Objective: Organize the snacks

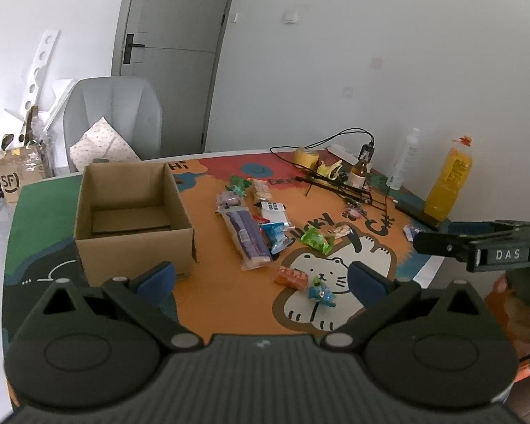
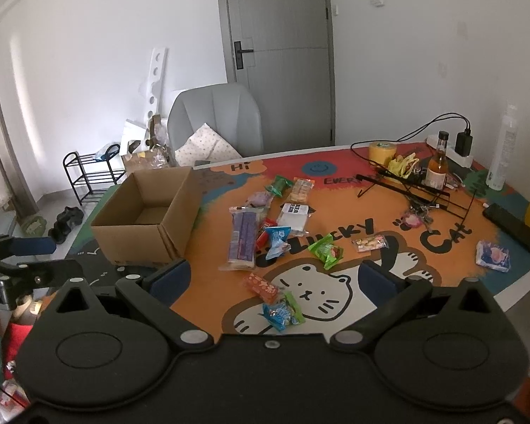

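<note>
Left wrist view: left gripper (image 1: 261,279) spread wide, holding nothing, above the mat (image 1: 229,289); right gripper (image 2: 274,279) likewise wide apart and bare. Just beyond lie the snacks (image 1: 265,233), loose on the mat. Box (image 1: 130,208) stands left of them.

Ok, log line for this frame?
phase: pre-grasp | left gripper: open | right gripper: open | cardboard box: no snacks inside | snacks: scattered on table

I see a grey chair (image 2: 217,116) with a cushion (image 2: 208,148) behind the table (image 2: 519,300). A tape roll (image 2: 382,152) and brown bottle (image 2: 438,166) stand near the wall.
</note>
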Motion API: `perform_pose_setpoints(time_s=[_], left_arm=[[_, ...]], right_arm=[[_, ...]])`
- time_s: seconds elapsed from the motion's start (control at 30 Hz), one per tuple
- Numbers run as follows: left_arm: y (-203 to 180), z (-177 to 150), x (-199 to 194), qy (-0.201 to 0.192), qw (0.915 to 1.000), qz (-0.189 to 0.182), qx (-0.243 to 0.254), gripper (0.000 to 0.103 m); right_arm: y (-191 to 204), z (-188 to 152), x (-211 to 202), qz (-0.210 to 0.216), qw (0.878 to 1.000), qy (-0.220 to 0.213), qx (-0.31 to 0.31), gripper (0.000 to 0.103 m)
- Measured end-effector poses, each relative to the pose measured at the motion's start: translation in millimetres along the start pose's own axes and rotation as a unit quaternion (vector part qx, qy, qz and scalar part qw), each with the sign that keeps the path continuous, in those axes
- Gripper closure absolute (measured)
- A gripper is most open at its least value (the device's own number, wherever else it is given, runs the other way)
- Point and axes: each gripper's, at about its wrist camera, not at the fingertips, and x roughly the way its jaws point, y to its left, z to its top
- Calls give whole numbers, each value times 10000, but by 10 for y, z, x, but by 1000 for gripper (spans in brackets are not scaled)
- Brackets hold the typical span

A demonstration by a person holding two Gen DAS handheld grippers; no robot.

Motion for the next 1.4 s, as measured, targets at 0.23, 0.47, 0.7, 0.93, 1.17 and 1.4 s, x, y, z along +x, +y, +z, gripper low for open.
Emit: perform_pose_setpoints(time_s=[0.23,0.47,0.7,0.93,1.17,1.4], left_arm=[[-37,4,-18,-2,10000,-63,59,0],[-39,14,-44,-28,9999,-95,98,0],[-47,16,-44,-29,9999,-106,96,0],[-87,21,-65,-34,9997,-170,167,0],[-75,22,-47,-51,9998,-140,164,0],[-79,14,-35,-99,9998,-108,144,0]], right_arm=[[5,-1,-9,26,10000,-7,-4,0],[14,-5,1,19,10000,-2,-18,0],[22,-5,3,14,10000,0,-20,0],[-2,0,-5,-11,10000,-8,16,0],[-8,3,4,-9,10000,1,14,0],[-33,-5,19,-3,10000,33,16,0]])
